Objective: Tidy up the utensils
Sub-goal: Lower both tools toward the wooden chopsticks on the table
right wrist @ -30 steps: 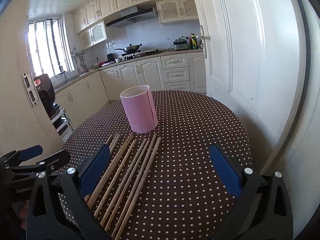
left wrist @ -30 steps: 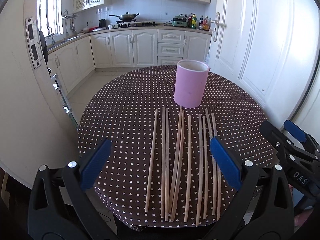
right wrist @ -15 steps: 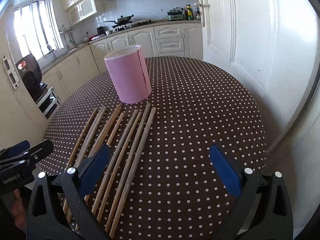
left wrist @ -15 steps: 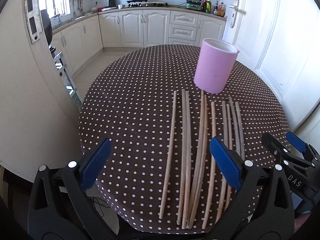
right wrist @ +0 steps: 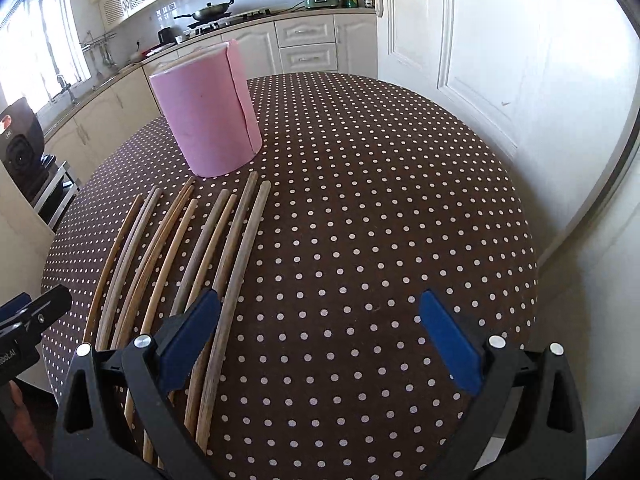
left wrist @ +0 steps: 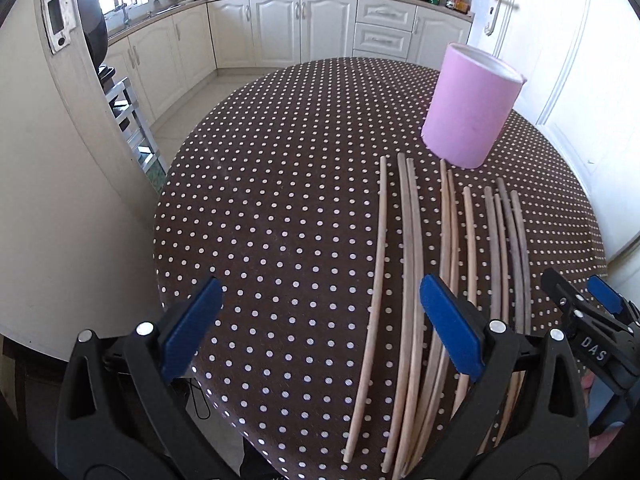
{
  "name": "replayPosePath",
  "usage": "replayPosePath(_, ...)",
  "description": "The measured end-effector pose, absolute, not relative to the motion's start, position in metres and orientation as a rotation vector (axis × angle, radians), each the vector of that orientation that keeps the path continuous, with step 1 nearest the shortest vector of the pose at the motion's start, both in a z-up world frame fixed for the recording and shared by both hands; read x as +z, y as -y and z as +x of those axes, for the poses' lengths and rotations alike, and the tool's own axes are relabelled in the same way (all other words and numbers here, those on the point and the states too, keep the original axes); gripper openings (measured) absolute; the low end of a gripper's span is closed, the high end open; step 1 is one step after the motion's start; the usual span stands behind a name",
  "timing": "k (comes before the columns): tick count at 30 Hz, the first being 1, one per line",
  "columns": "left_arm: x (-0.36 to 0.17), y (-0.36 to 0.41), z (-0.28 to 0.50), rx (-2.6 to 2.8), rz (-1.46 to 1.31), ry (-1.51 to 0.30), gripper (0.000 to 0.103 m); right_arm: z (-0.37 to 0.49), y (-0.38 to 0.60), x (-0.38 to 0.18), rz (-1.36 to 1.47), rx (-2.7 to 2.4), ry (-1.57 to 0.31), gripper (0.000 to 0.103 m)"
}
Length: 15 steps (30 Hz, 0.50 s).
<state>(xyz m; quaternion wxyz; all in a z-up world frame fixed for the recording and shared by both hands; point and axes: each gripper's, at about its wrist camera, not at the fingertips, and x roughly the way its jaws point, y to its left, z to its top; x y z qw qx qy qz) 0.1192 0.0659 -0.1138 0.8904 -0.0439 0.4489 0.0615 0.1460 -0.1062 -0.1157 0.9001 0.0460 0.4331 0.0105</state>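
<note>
Both the left claw (left wrist: 320, 328) and the right claw (right wrist: 320, 340) hang wide open, empty, above the dotted tabletop (left wrist: 280, 160). Wooden chopsticks (left wrist: 412, 260) lie side by side just before an upright pink cup (left wrist: 472, 108).

Left hand-held gripper (left wrist: 320, 328) hangs wide open over the dotted counter (left wrist: 280, 184); ten wooden chopsticks (left wrist: 412, 264) lie side by side just short of the pink cup (left wrist: 468, 108).

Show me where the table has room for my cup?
Bare cloth lies left of the chopsticks and right of them, toward the door side of the table. It's crowded just below the pink holder, where the sticks lie.
</note>
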Motion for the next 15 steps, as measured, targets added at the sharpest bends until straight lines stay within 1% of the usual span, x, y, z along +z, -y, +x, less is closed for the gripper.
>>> replayPosePath(15, -0.131, -0.074, 0.138, 0.132, -0.092, -0.975, 0.097, 0.163, 0.09, -0.123, 0.0, -0.041, -0.898, 0.096)
